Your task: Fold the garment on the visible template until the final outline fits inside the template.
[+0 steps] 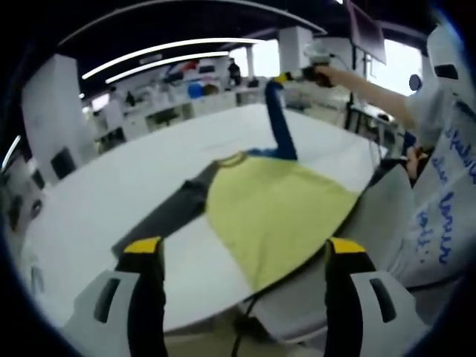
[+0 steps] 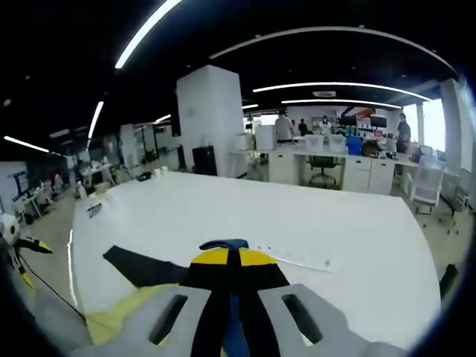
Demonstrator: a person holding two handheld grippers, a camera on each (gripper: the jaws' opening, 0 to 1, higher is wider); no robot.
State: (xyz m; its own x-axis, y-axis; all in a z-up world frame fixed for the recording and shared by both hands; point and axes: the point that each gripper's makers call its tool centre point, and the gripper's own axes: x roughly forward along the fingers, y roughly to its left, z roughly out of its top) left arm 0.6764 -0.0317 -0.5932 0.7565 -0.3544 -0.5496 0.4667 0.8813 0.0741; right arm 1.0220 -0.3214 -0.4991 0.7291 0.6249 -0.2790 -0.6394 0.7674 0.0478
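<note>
blue handwritten lettering (image 1: 446,197) runs down the white garment of the person at the right of the left gripper view, but the strokes are too blurred and bent to make out a single word. in the right gripper view a thin white strip (image 2: 294,258) lies on the tabletop (image 2: 357,230) with a row of small dark marks along it, too tiny to read. no brand, number or sign can be read anywhere else.

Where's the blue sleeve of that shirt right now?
In the left gripper view, the blue sleeve is lifted off the white table above the yellow shirt, pinched by the right gripper.
</note>
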